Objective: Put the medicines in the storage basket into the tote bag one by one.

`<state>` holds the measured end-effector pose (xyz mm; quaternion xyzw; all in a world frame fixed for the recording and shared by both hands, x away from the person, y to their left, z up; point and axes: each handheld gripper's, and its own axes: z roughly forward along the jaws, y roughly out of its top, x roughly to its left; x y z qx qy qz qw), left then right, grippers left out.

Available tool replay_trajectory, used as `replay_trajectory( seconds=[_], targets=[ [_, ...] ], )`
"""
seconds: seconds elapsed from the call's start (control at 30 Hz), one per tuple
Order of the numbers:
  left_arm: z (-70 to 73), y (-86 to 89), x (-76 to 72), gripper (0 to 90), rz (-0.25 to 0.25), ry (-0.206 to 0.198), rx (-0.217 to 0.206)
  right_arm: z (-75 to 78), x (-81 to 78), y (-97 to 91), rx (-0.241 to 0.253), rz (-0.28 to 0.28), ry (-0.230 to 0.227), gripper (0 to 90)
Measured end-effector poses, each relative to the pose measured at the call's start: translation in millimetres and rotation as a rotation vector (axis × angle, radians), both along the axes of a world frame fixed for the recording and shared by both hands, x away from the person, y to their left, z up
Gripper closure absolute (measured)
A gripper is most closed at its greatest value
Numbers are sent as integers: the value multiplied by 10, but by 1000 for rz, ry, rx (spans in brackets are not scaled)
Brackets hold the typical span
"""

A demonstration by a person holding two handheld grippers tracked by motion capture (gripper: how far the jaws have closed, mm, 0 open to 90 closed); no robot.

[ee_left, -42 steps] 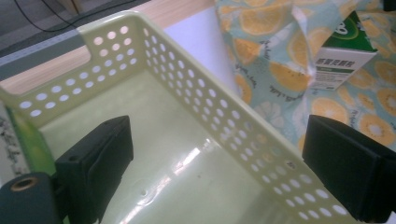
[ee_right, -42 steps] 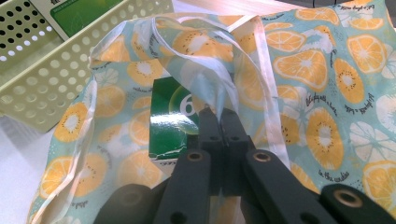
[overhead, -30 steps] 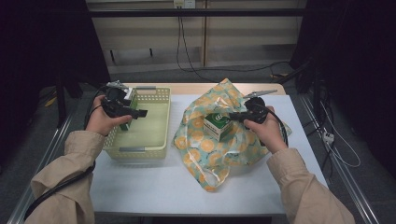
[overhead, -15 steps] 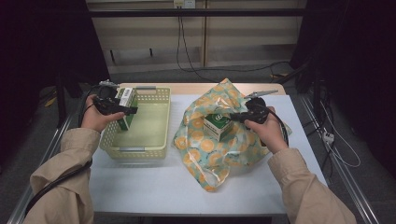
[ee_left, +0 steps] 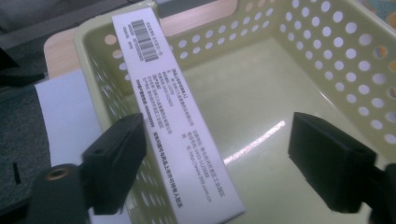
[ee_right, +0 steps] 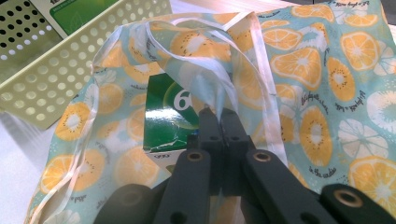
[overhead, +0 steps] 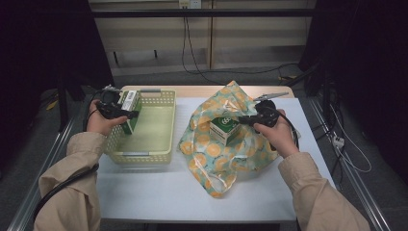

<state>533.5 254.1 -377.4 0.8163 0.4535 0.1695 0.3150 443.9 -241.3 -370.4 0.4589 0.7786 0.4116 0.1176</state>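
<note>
From above, the left claw (overhead: 126, 113) sets a carton (overhead: 130, 104) in the basket (overhead: 159, 139), by its left wall. The left gripper view shows its jaws apart, just narrowing, not pinching. In the right gripper view, the right claw (ee_right: 219, 122) pinches the bag (ee_right: 327, 93); next, lift away.

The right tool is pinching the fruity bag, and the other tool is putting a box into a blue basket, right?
Not quite: the basket is pale yellow-green, as the high view shows. The right tool does pinch the fruity bag, and the left tool has the box between its jaws over it.
</note>
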Motion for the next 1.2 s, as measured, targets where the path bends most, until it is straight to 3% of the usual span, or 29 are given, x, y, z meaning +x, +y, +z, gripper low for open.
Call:
replay_trajectory(
  seconds=[0.1,0.17,0.33,0.4,0.43,0.53,0.57,0.63,0.73,0.9,1.2],
  targets=[
    [-27,-18,20,362,26,10,7,-1,2,0,0,0,-1,900],
    [-52,-44,31,467,31,33,-12,-3,1,0,-2,0,4,900],
    [-69,-159,33,518,46,51,12,2,-3,-16,-3,-2,2,900],
    [-20,-169,18,599,43,27,17,6,-7,-22,-3,-6,5,900],
    [5,-165,16,627,36,52,-38,11,-10,-23,-3,-7,4,900],
    [120,-205,-30,629,18,40,-41,18,-18,-30,0,-4,-3,900],
    [166,-211,-48,629,10,44,-74,19,-21,-35,2,-6,-1,900],
    [273,-221,-87,629,-6,33,-102,18,-23,-49,5,-9,-2,900],
    [446,-251,-165,629,-60,23,-143,20,-25,-63,5,-11,-2,900],
    [651,-404,-319,629,-172,13,-175,17,-18,-64,11,-16,-2,900],
    [831,-908,-614,629,-386,8,-194,18,-24,-35,5,-16,-3,900]
  ],
)
